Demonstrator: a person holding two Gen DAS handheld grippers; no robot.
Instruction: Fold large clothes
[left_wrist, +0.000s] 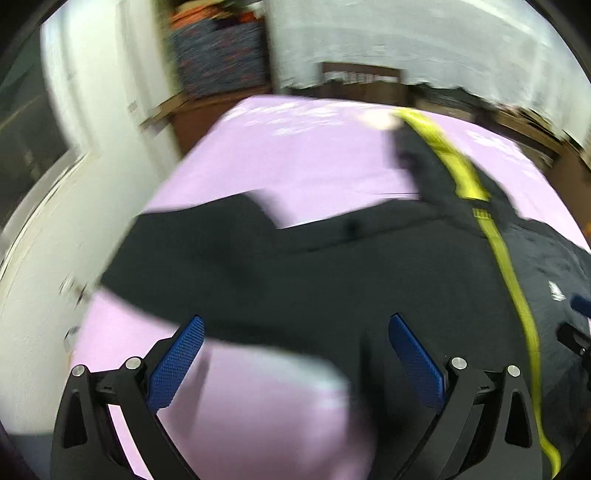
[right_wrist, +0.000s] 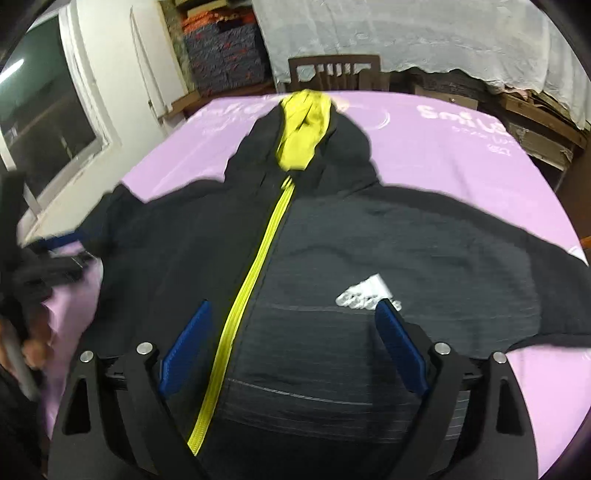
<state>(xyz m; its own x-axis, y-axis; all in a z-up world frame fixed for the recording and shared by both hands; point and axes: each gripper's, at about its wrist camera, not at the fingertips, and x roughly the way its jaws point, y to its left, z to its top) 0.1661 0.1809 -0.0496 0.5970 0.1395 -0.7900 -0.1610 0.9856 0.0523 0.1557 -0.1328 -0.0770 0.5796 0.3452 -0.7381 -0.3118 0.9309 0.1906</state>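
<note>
A black hooded jacket (right_wrist: 369, 240) with a yellow zipper (right_wrist: 255, 266) and yellow hood lining (right_wrist: 303, 129) lies spread face up on a lilac-covered table (right_wrist: 443, 147). A white logo (right_wrist: 369, 293) is on its chest. My right gripper (right_wrist: 291, 325) is open over the jacket's lower front, empty. My left gripper (left_wrist: 295, 339) is open and empty over the jacket's left sleeve (left_wrist: 207, 251) and the lilac cover (left_wrist: 258, 406). The jacket (left_wrist: 369, 277) and its zipper (left_wrist: 509, 280) also show in the blurred left wrist view.
A white wall with a window (right_wrist: 48, 122) is on the left. A wooden chair (right_wrist: 332, 70) stands behind the table under a white cloth (right_wrist: 406, 33). Patterned stacked fabric (right_wrist: 225, 51) sits at the back. The other gripper and a hand (right_wrist: 26, 295) show at the left edge.
</note>
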